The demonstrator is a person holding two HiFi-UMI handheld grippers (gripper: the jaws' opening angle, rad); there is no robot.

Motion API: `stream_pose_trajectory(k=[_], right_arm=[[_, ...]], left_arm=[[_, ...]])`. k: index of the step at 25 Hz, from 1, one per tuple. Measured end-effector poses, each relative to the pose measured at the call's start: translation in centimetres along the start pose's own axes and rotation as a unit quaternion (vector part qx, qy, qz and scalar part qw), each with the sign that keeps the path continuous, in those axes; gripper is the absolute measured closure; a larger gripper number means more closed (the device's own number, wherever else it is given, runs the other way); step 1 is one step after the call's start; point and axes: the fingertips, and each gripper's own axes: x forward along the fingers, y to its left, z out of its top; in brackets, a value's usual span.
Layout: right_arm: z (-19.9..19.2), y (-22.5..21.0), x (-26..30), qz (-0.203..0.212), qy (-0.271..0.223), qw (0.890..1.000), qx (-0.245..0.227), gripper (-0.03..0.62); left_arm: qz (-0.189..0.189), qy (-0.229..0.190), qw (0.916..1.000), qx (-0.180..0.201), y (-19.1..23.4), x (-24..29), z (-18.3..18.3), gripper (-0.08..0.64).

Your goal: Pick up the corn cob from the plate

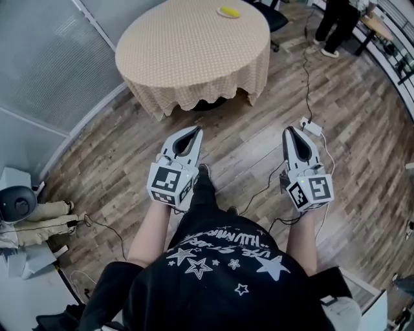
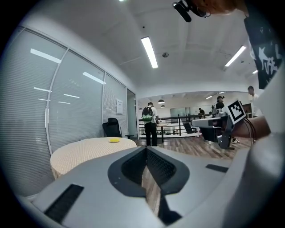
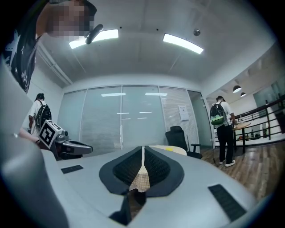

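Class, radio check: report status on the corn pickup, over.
Both shut, empty: left gripper, right gripper. Untouched: yellow plate on far table. No obstacle ahead.

A round tabletop (image 1: 187,45) is covered by a beige checked cloth (image 1: 200,90) draped over its edge, and a small yellow item (image 1: 228,11) is seen near its far rim. On the wood-plank floor (image 1: 116,161) below, cables (image 1: 306,77) and a white power strip (image 1: 311,127) are laid

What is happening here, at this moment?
A person stands with a gripper in each hand. The left gripper and the right gripper both have their jaws shut on nothing. The round table stands ahead of them. A small yellow thing, probably the corn's plate, lies near its far edge, untouched.
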Motion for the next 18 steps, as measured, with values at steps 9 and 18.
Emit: stream_pose_trajectory(k=[9, 18], right_arm=[[-0.1, -2.7, 7.3, -0.027, 0.012, 1.000, -0.004, 0.560], [0.8, -3.0, 17.9, -0.032, 0.015, 0.999, 0.002, 0.560]], left_arm=[[-0.019, 0.003, 0.9998, -0.009, 6.0, 6.5, -0.2, 0.554], [-0.020, -0.002, 0.9996, -0.022, 15.2, 11.2, 0.4, 0.554]])
